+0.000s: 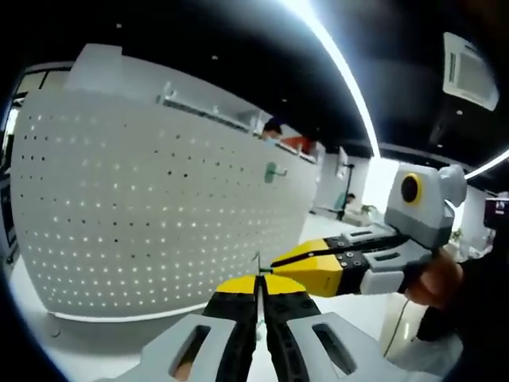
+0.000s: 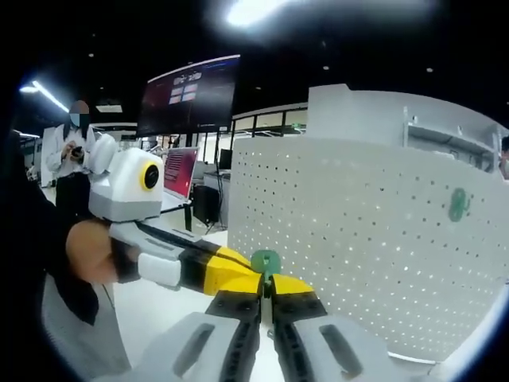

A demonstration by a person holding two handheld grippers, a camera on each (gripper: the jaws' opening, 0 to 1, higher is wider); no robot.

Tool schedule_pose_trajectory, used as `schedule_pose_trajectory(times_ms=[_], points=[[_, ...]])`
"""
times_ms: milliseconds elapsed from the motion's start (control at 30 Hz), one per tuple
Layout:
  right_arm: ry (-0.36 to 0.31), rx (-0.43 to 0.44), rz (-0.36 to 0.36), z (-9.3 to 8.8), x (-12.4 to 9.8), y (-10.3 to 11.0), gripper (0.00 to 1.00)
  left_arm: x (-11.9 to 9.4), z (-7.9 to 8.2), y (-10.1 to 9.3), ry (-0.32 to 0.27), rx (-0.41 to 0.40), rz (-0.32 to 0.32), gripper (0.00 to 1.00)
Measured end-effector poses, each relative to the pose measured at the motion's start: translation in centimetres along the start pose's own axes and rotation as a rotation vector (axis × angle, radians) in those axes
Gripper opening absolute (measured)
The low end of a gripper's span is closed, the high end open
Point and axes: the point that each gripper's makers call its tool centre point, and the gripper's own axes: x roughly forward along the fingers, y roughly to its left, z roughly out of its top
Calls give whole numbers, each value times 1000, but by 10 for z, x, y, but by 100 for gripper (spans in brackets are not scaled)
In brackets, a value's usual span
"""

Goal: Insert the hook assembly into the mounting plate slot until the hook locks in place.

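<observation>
Left gripper view, 2 claws (image 1: 259,276) (image 2: 266,278) both clamped on green hook (image 2: 266,261), tips touching, short of white pegboard (image 1: 159,199).

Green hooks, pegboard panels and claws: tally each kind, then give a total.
Green hooks: 2, one on the pegboard, one between the claw tips
Perforated pegboard panels: 1
Claws: 2, left claw, right claw
Total: 5

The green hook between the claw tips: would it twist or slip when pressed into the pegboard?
Probably rigid: the green hook keeps its shape. It looks small and light, pinched at one thin edge, so it may pivot between the right claw and left claw. The pegboard stands upright, likely stiff.
</observation>
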Motion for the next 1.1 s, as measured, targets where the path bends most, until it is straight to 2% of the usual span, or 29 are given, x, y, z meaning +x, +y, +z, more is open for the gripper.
schedule_pose_trajectory(times_ms=[167,333,633,867,1100], points=[[-3,3,-5,1,-1,-2,0,-1,-2,3,10,44,14,11],[2,4,-9,0,-1,-4,0,-4,-6,4,29,127,28,14],[0,9,-35,0,-6,-13,1,-13,-14,8,50,238,38,26],[-3,17,-54,-1,-9,-18,1,-23,-26,15,60,248,45,38],[-12,30,-80,-1,-11,-24,1,-32,-36,17,47,210,42,50]])
